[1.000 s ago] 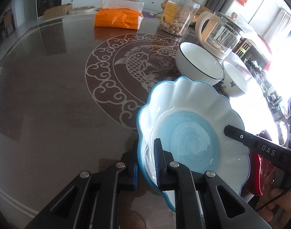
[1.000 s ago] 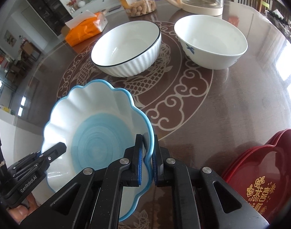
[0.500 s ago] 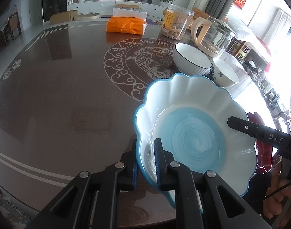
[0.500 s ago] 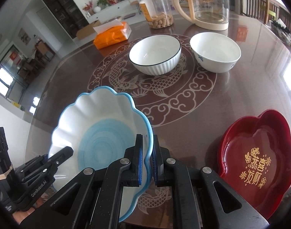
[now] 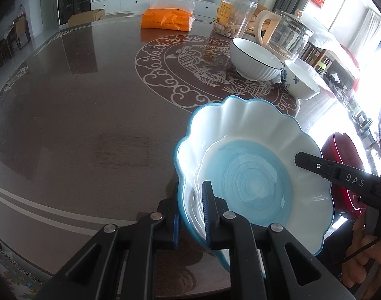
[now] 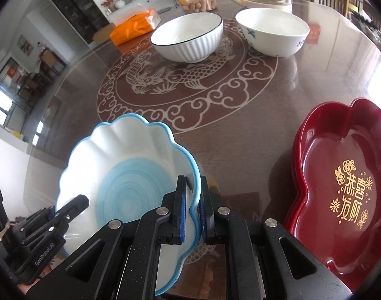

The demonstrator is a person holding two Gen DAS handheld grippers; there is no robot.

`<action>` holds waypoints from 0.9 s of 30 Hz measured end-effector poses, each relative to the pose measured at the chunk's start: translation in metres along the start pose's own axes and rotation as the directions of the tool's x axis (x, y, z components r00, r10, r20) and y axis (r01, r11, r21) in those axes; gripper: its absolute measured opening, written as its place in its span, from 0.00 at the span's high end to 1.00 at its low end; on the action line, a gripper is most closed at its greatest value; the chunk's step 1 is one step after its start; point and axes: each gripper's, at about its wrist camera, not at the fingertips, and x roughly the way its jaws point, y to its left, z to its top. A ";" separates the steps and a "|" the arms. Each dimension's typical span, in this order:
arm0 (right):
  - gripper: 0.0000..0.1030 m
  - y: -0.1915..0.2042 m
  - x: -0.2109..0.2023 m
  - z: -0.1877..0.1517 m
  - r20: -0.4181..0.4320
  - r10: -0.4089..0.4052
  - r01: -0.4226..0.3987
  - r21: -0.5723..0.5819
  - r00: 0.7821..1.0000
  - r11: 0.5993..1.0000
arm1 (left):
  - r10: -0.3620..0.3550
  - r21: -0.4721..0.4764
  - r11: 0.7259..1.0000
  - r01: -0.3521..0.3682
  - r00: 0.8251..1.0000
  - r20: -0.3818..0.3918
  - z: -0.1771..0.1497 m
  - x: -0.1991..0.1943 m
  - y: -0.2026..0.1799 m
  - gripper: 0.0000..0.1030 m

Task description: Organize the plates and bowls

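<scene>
Both grippers clamp opposite rims of the scalloped blue-and-white plate (image 5: 250,175), left gripper (image 5: 191,215) and right gripper (image 6: 191,197) nearly closed on its edges, sharing the weight so it hangs level above the table (image 5: 90,115), beside the red dishes (image 6: 340,175).

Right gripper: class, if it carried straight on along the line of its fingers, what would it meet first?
Probably bare table, past the blue scalloped plate that the right gripper holds. The ribbed white bowl stands farther on; depth is uncertain.
</scene>
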 end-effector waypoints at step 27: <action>0.27 0.037 -0.094 0.001 0.319 -0.200 0.220 -0.029 0.926 0.975 | 0.109 -0.039 0.994 -0.101 0.939 0.326 0.018 -0.091 0.029 0.10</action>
